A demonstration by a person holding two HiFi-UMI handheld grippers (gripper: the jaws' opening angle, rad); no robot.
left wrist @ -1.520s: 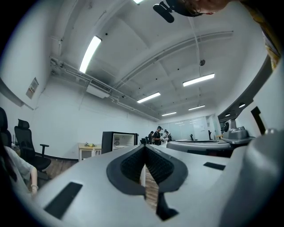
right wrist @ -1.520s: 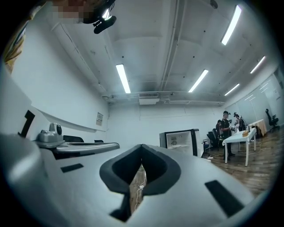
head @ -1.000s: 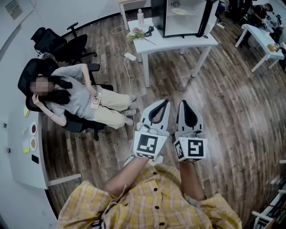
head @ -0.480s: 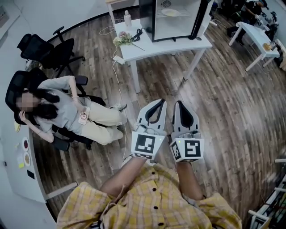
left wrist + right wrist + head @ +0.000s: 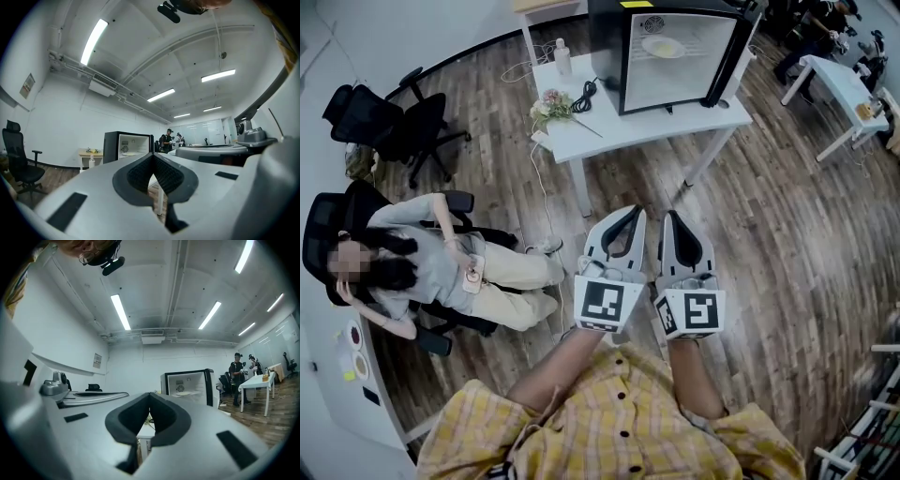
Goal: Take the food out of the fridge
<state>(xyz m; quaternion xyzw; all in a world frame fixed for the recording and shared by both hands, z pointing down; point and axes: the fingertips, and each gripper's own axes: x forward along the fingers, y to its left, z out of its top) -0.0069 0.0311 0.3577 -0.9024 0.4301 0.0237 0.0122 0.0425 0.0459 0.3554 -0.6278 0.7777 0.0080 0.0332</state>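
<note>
Fingers of left gripper [image 5: 632, 210] and right gripper [image 5: 671, 215] pressed together, holding nothing. The plate of food [image 5: 664, 47] sits inside the open fridge [image 5: 605, 56] on the desk [image 5: 609, 127], top of frame, well apart. If I arrive closed, I may shove it.

fridge [image 5: 675, 80] at white table's [image 5: 609, 131] far edge: top cut off | plate [image 5: 664, 45] inside: too small for me to tell what it bears
</note>
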